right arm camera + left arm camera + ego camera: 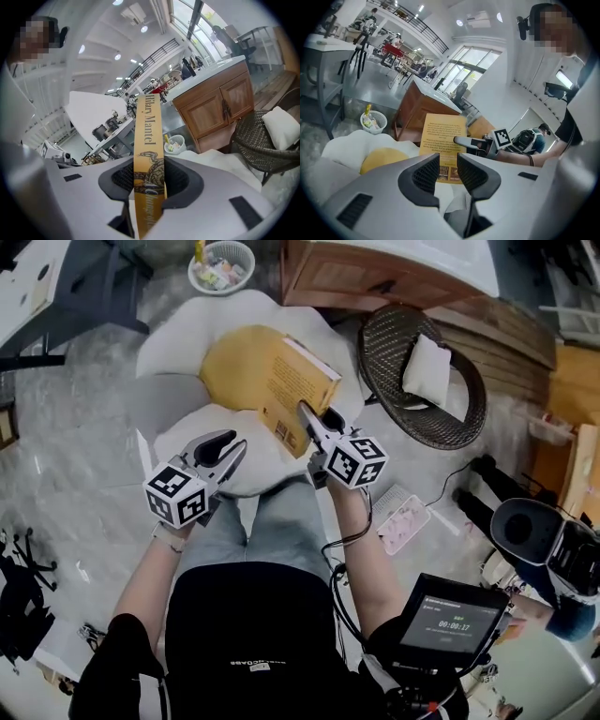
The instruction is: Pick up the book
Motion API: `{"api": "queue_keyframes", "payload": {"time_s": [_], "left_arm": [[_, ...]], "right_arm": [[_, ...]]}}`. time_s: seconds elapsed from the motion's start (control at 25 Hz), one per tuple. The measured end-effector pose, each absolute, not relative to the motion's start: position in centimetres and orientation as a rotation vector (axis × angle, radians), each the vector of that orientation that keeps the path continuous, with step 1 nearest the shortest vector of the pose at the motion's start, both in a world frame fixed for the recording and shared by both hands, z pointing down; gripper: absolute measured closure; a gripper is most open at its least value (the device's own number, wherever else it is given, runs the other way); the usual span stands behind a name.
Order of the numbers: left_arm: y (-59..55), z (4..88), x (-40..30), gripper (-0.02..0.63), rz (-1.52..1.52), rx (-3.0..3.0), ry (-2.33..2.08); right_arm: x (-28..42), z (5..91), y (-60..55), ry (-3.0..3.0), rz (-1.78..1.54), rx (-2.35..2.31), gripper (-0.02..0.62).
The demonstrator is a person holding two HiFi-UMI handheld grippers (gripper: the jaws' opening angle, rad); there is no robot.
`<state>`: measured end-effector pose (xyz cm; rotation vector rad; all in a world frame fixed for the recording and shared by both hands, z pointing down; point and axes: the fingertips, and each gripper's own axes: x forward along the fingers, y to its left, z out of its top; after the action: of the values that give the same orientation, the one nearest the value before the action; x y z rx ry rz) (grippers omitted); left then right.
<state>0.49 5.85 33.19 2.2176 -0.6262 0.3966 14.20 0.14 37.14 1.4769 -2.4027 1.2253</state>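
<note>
A yellow book [277,382] is lifted off the white seat, and my right gripper [315,424] is shut on its lower edge. In the right gripper view the book's spine [148,140] stands upright between the pads, which press on it from both sides. In the left gripper view the book's back cover [443,136] faces the camera, with the right gripper [462,139] on it from the right. My left gripper [233,448] hovers to the left of the book and apart from it. Its jaws [448,165] are open with nothing between them.
A white armchair [164,343] holds a yellow cushion [225,367] behind the book. A dark wicker chair [464,423] with a white pillow [427,369] stands at the right. A wooden cabinet [375,273] and a white bin [221,266] stand beyond. My knees [272,521] are below the grippers.
</note>
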Motion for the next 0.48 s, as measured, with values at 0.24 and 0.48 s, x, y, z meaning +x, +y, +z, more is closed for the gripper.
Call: {"api": "queue_keyframes", "payload": {"time_s": [0.24,0.48], "left_arm": [[5.7,29.8,0.8,0.499,0.388,2.250,-0.623],[6.1,26.8,1.7,0.499,0.382,2.295,-0.618]], "right_arm": [[13.8,33.1,1.1,-2.429,1.214,1.493,0.434],[13.4,30.2,2.1,-2.458,1.209,1.492,0.434]]}}
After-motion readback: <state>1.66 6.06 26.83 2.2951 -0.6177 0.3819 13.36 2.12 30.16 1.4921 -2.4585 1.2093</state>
